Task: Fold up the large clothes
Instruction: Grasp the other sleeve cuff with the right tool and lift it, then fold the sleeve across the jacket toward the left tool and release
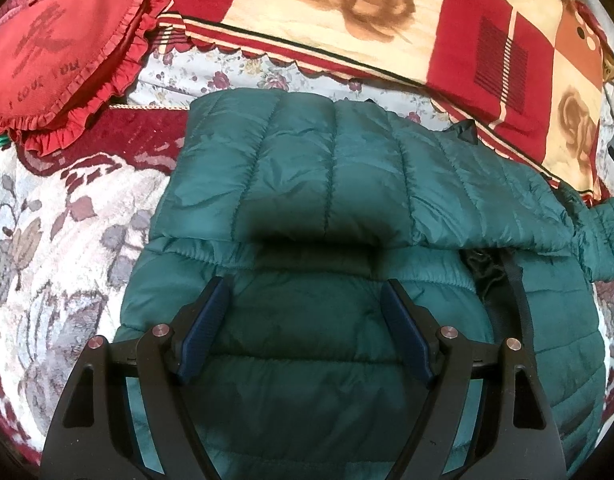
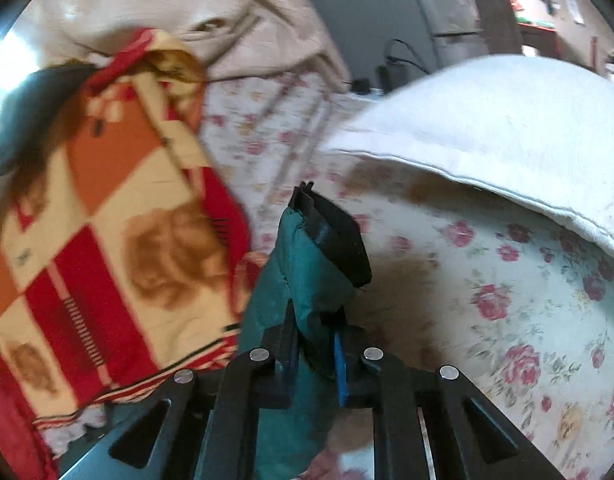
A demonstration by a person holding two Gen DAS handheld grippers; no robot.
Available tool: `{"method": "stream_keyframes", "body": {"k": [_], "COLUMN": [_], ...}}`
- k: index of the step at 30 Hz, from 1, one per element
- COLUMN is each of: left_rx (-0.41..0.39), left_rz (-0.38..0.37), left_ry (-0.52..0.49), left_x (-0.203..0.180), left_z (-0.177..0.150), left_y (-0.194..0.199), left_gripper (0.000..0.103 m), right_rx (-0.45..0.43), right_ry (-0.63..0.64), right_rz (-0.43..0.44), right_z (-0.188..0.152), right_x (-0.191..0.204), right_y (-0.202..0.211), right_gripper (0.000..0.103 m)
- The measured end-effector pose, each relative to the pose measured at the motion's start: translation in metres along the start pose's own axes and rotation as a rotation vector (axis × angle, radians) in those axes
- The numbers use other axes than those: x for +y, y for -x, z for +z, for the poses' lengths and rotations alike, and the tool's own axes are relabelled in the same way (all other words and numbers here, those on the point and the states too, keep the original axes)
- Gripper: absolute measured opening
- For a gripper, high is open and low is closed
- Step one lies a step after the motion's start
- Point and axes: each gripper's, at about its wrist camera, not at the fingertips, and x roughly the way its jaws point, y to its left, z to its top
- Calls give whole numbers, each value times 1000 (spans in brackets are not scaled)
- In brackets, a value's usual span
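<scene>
A dark green quilted puffer jacket [image 1: 327,168] lies spread on the bed, its upper part folded over the lower. My left gripper [image 1: 307,304] hovers open just above the jacket's lower panel, with nothing between its blue pads [image 1: 205,320]. In the right wrist view my right gripper [image 2: 315,344] is shut on a green sleeve of the jacket [image 2: 307,272]. The sleeve's black cuff [image 2: 339,240] sticks up beyond the fingertips, lifted off the floral sheet.
A red heart-shaped frilled cushion [image 1: 63,44] lies at the far left. A red and cream rose-patterned blanket [image 1: 387,16] [image 2: 107,240] borders the jacket's far side. A white pillow [image 2: 487,132] rests on the floral sheet [image 2: 507,300] to the right.
</scene>
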Motion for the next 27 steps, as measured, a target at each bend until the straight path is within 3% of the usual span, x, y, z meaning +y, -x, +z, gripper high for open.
{"method": "stream_keyframes", "body": {"k": [10, 27], "left_rx": [-43, -30], "left_rz": [-20, 1], "left_ry": [72, 117], "left_x": [20, 43], "left_z": [4, 6], "left_y": [29, 37], "left_gripper": [79, 79], "right_rx": [48, 225], "right_ry": [110, 311], "right_rz": [190, 412], "right_z": [-27, -129], "right_x": [74, 218], "right_y": [22, 25], "right_gripper": [11, 11]}}
